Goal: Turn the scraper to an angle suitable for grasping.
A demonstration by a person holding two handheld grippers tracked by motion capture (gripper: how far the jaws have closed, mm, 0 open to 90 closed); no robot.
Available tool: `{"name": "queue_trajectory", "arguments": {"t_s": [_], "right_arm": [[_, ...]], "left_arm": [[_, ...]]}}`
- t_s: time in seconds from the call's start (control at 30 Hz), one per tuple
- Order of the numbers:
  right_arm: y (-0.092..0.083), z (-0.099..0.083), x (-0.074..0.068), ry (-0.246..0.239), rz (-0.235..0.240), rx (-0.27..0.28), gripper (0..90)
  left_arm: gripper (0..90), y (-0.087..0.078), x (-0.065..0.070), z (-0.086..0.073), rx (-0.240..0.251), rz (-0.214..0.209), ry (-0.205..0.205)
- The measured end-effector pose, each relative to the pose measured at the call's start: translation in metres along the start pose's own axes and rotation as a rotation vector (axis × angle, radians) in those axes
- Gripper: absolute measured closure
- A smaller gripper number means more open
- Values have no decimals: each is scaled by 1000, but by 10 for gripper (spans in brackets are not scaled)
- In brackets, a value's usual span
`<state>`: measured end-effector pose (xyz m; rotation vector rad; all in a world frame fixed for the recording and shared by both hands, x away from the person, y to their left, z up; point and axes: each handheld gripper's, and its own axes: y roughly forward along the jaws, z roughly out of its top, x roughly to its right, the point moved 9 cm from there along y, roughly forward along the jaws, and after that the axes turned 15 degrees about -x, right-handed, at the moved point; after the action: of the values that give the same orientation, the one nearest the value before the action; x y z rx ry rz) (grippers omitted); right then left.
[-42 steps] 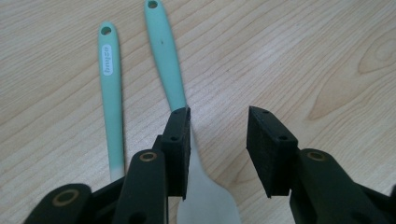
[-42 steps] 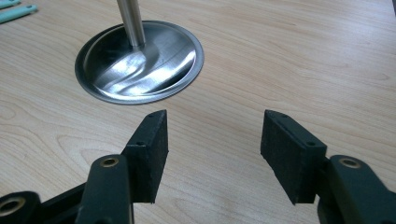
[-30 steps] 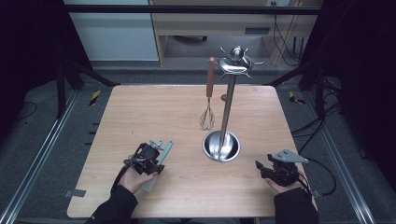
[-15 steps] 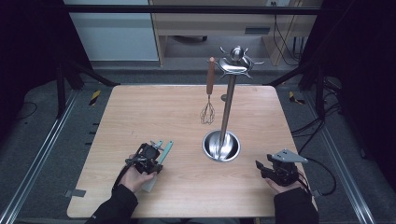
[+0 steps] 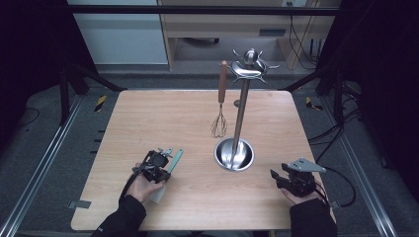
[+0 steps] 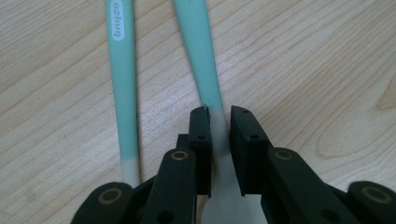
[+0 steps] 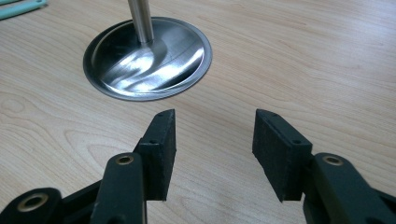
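- The left claw (image 6: 219, 122) is covering the pale blade end of a mint spatula (image 6: 201, 70), clenching its neck.
- The spatula's handle is pointing away toward the steel stand (image 5: 236, 150), lying flat on the desk (image 5: 148, 118).
- The right claw (image 7: 212, 140) is sitting released, right of the stand.

Wooden table (image 5: 148, 113); utensil stand (image 5: 235, 154); teal utensils (image 5: 175, 160).
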<state>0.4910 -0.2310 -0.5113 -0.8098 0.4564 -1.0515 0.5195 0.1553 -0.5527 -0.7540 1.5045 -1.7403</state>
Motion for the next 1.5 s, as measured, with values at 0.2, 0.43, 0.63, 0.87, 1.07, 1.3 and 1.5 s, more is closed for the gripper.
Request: {"name": "queue_trajectory", "arguments": {"t_s": [0.2,0.43,0.63,0.87,1.07,1.3,1.5], "right_arm": [[0,0,-1,-4,7,-2,501],[0,0,-1,-4,10,3,501],[-1,0,-1,-4,10,4,499],[0,0,-1,-5,10,1,497],[0,-1,0,-1,10,-3,492],[1,-1,0,3,13,-9,492],[1,-1,-1,5,15,-9,495]], "left_arm": [[800,0,-2,-1,15,-22,0],[808,-1,-3,-6,12,-17,45],[778,0,-2,-4,31,-14,45],[792,0,-2,-3,36,8,44],[807,0,-2,-2,40,-5,35],[813,1,-1,-2,61,-5,22],[814,0,0,-1,71,-6,34]]}}
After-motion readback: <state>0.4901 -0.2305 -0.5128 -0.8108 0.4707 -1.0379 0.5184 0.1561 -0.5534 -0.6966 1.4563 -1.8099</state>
